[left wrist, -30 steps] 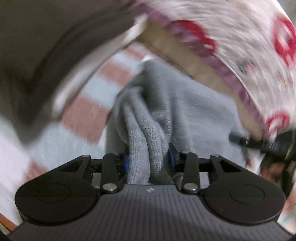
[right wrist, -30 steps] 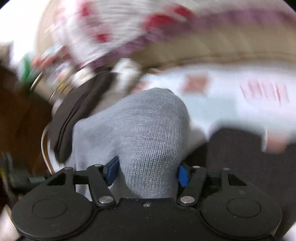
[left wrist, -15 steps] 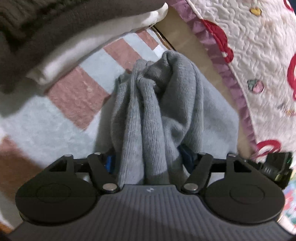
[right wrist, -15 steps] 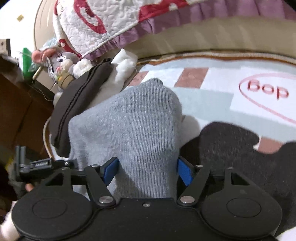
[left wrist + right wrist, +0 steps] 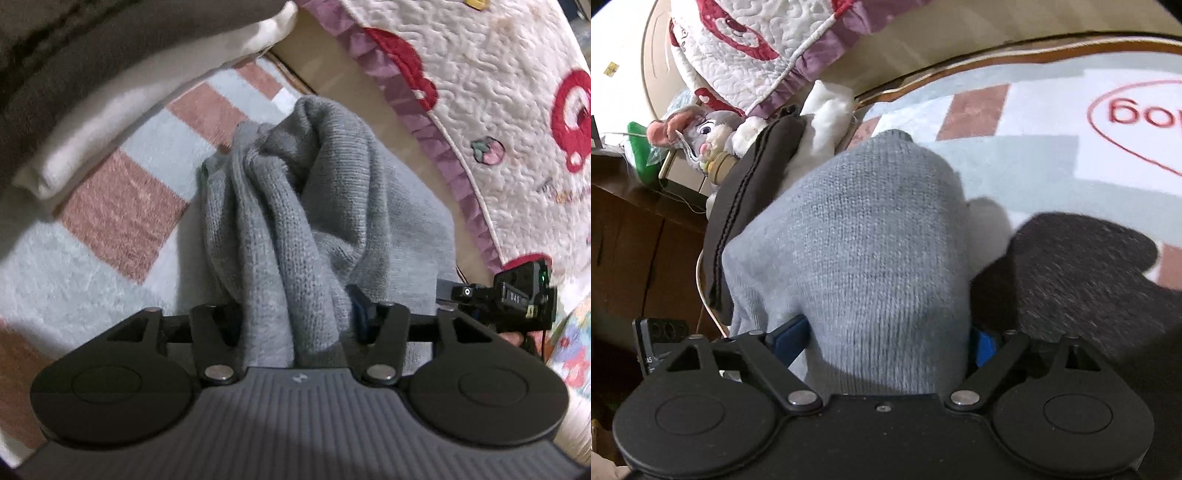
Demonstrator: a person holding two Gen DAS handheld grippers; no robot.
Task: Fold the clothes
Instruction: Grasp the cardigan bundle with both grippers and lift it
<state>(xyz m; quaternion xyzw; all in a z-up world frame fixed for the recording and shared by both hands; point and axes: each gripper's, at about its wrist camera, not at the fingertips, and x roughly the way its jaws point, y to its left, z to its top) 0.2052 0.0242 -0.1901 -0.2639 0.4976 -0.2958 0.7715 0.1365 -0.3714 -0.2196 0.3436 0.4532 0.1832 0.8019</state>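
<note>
A grey knit sweater [image 5: 295, 206] is held up off the rug between both grippers. My left gripper [image 5: 295, 317] is shut on a bunched fold of it; the fabric hides the fingertips. The sweater [image 5: 871, 251] also fills the right wrist view, where my right gripper [image 5: 890, 339] is shut on a broad fold, blue pads [image 5: 792, 332] showing on either side. The right gripper [image 5: 517, 295] also shows at the right edge of the left wrist view.
A rug with pale blue, white and pink blocks [image 5: 122, 206] lies below. A dark garment on a white one [image 5: 764, 155] sits at the rug's edge. Another dark garment [image 5: 1078, 266] lies on the rug. A quilted bedspread [image 5: 498, 92] hangs beside it. A plush rabbit [image 5: 701, 129] lies by a wooden cabinet [image 5: 628, 240].
Both grippers have swung with the sweater from blurred motion to nearly still. The jaws of both stand wider around thicker bunches of fabric than one second ago.
</note>
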